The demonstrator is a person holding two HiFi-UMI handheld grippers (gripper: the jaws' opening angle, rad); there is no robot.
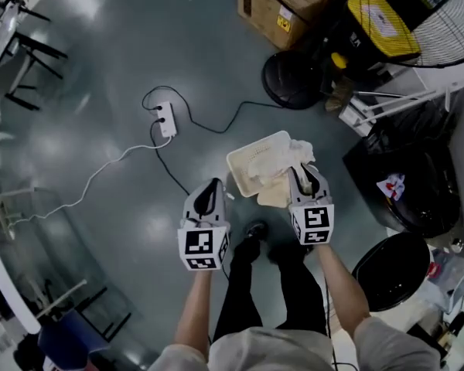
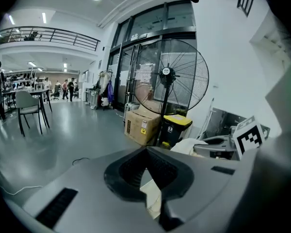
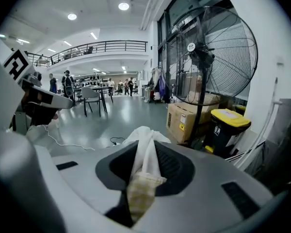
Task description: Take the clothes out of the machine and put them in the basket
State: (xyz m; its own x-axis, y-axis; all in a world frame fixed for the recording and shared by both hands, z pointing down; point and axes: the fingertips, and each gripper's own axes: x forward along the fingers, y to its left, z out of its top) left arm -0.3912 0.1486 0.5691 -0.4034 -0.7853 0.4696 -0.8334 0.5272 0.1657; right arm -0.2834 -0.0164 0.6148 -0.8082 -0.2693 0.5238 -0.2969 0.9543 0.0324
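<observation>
Well to the left of the cream basket [image 1: 249, 158], a white power strip [image 1: 166, 120] lies on the grey floor [image 1: 93, 60], and its dark cable runs on toward the basket. Just left of the basket, off its near corner, hangs the left gripper [image 1: 209, 185]. Its jaws are clenched tip to tip with nothing caught between them. The basket sits at an angle on the floor, just ahead of the person's shoes [image 1: 255, 230]. At the basket's right edge the right gripper [image 1: 304, 170] is grasping a white cloth [image 1: 300, 150]. In the right gripper view the bunched fabric runs up between the closed pads, with a yellowish checked part nearest the camera. In the head view its free end shows over the basket's right corner; whether it rests on the rim I cannot tell. Beyond the basket stands a fan base [image 1: 292, 79], and to the basket's right lie black bags [image 1: 417, 184].
</observation>
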